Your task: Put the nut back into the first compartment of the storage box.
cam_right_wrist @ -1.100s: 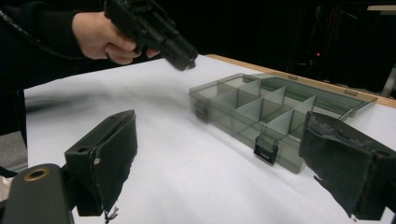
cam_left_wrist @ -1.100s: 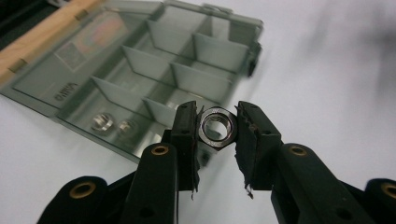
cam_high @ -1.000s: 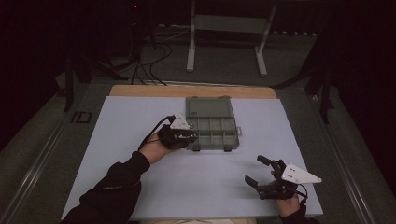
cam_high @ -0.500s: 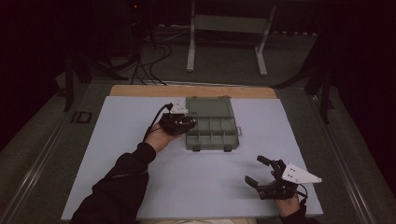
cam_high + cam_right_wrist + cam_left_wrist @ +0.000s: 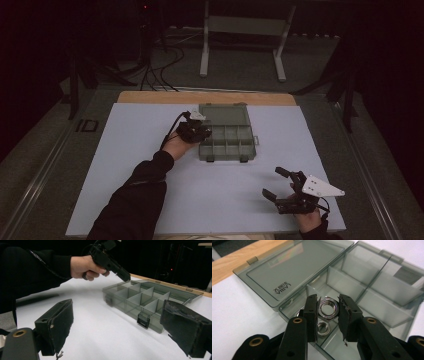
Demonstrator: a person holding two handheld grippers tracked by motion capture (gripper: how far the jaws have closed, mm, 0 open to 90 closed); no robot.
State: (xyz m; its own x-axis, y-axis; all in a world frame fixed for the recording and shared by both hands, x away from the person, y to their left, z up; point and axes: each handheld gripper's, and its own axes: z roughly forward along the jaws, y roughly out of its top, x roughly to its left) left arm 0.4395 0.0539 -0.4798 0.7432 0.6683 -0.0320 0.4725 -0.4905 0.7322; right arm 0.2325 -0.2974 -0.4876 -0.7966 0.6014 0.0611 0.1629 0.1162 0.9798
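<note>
A smoky grey organizer box (image 5: pixel 227 136) lies open on the white table, its lid (image 5: pixel 294 267) folded flat toward the far edge. My left gripper (image 5: pixel 199 132) hovers over the box's left compartments, shut on a steel hex nut (image 5: pixel 327 308). Below the jaws a second nut (image 5: pixel 323 328) rests in a compartment. From the right gripper view the box (image 5: pixel 140 302) sits ahead, and the left gripper (image 5: pixel 125 277) points down at its far corner. My right gripper (image 5: pixel 274 183) stands open and empty near the front right of the table, well apart from the box.
The white table top (image 5: pixel 125 150) ends in a wooden strip (image 5: pixel 200 97) at the far edge. Beyond it, a metal stand (image 5: pixel 240 45) and loose cables (image 5: pixel 160 60) sit on the dark floor.
My left gripper has moved away from the person along the box's left side, toward the farther compartments. The right gripper has stayed where it was.
</note>
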